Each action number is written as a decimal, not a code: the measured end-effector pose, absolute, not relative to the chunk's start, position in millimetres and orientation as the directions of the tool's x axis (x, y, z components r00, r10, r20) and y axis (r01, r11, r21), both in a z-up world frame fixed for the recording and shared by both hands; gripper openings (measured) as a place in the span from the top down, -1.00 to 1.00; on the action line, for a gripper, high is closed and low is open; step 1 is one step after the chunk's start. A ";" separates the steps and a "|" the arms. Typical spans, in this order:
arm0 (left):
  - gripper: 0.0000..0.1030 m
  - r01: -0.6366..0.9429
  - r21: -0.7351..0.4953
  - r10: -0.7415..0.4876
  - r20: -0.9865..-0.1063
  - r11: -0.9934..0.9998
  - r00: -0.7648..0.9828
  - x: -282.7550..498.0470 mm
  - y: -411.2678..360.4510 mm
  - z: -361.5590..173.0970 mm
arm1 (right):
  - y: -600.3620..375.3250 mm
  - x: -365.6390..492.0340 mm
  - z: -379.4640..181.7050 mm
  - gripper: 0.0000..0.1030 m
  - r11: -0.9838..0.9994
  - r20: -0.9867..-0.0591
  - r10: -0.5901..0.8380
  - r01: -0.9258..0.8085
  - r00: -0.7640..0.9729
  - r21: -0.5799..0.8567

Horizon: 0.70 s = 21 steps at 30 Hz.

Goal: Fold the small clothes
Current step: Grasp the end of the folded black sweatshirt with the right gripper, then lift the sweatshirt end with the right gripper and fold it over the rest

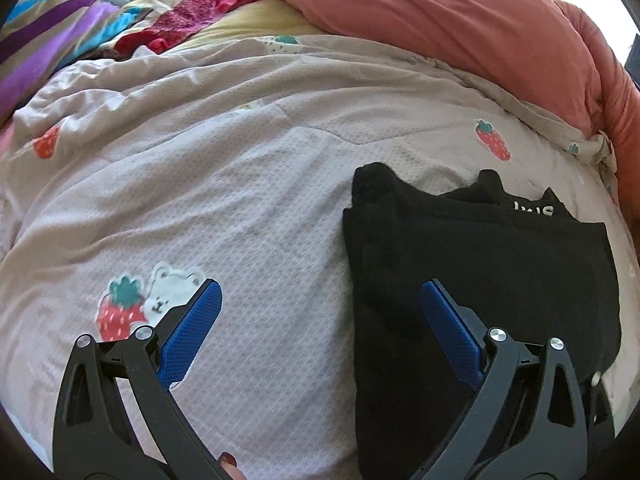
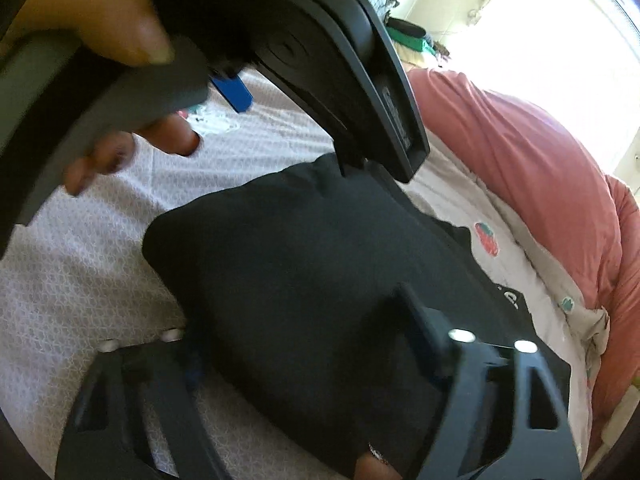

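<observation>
A black garment (image 1: 480, 264), folded into a rough rectangle with white lettering near its far edge, lies on a pale quilt (image 1: 248, 184) with strawberry prints. My left gripper (image 1: 320, 300) is open and empty; its right blue pad (image 1: 448, 328) hovers over the garment's left edge and its left pad (image 1: 192, 328) is over bare quilt. In the right wrist view the garment (image 2: 304, 264) fills the middle. My right gripper (image 2: 304, 328) is open, its jaws straddling the garment's near end. The left gripper's body (image 2: 340, 60) and the hand holding it loom above.
A salmon-pink duvet (image 1: 460, 24) is heaped along the far and right side of the bed. Striped and red fabrics (image 1: 80, 28) lie at the far left. A bright window (image 2: 552, 32) is beyond the bed.
</observation>
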<state>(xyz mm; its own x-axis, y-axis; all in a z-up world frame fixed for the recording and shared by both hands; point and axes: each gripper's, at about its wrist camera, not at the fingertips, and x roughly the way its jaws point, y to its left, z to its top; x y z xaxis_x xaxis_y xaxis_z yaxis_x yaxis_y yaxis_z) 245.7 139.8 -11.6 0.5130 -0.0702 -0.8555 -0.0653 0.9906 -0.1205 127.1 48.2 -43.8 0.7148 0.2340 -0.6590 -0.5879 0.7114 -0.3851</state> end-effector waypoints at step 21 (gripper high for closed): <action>-0.74 0.016 -0.312 -0.280 -0.830 0.950 0.483 260.0 77.6 9.1 | -42.8 102.0 13.2 0.82 0.843 -0.471 0.336 -0.484 0.815 -0.235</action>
